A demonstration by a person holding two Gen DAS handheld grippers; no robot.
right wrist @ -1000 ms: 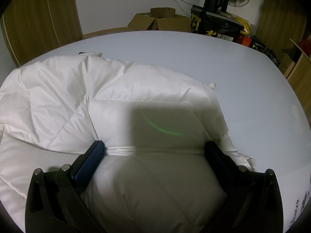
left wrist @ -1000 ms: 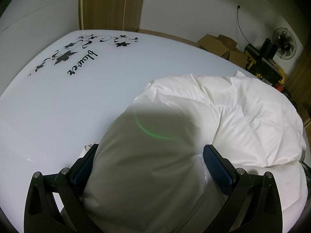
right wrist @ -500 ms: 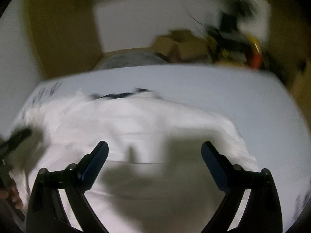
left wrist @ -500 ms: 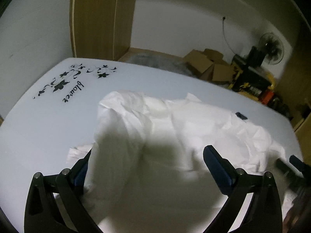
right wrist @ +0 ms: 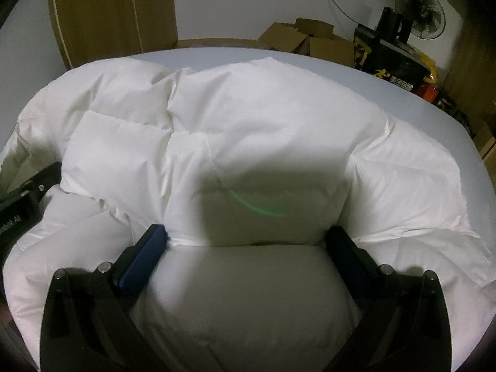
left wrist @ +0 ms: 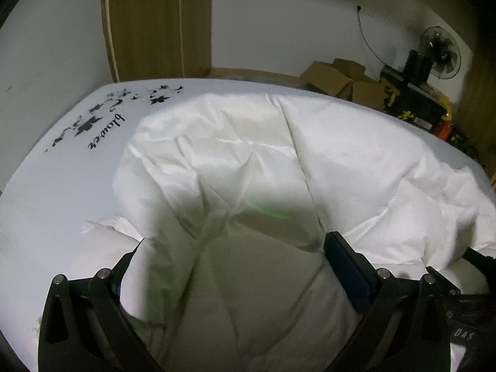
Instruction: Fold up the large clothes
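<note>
A: Down jacket (left wrist: 248,161), white, quilted, lies heaped on the pale blue table (left wrist: 55,192). Handling?

B: Judged light, very soft and puffy, with a slick shell that is likely to slide. Take it at a seam or hem, with a thick bunch.

A: Claws?

B: Left gripper (left wrist: 229,266) spread wide with padding bulging between the pads; right gripper (right wrist: 248,241) likewise, straddling a folded edge. Whether either squeezes firmly, cannot tell.

A: Long axis?

B: Apparently runs left-right across both views. Collar and hem ends not identifiable.
</note>
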